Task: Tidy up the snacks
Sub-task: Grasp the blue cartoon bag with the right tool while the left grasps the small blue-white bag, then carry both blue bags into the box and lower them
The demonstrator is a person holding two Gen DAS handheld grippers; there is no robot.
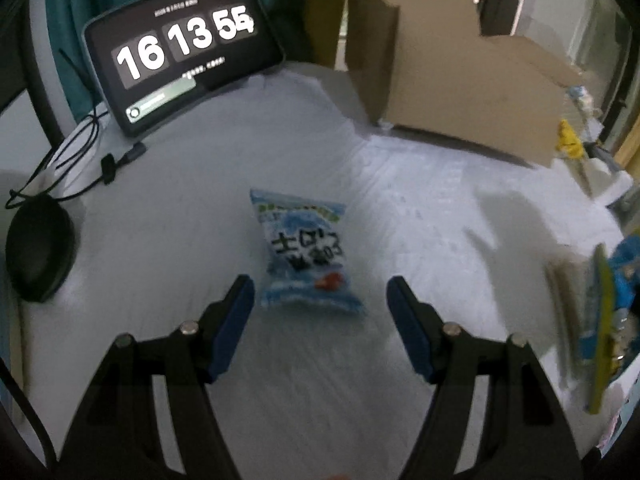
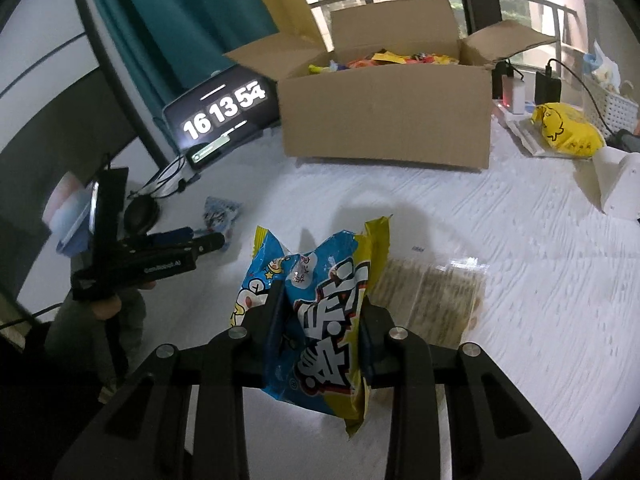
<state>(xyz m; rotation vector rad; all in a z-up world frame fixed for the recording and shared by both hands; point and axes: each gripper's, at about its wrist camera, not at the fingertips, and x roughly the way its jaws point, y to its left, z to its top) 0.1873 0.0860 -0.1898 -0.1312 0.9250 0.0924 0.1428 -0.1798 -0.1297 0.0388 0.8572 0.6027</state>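
A small light-blue snack packet (image 1: 306, 254) lies flat on the white tablecloth, just ahead of and between the fingers of my open left gripper (image 1: 320, 292). It also shows in the right wrist view (image 2: 220, 216), with the left gripper (image 2: 200, 242) beside it. My right gripper (image 2: 320, 312) is shut on a blue and yellow snack bag (image 2: 324, 320), held above the table; this bag shows at the right edge of the left wrist view (image 1: 608, 320). A clear pack of crackers (image 2: 432, 300) lies on the cloth behind it. An open cardboard box (image 2: 388, 120) holding several snacks stands at the back.
A tablet showing a clock (image 1: 184, 52) leans at the back left, with black cables and a black oval case (image 1: 40, 248) beside it. A yellow bag (image 2: 568, 132), a white basket (image 2: 620, 108) and a white block (image 2: 620, 184) stand at the right.
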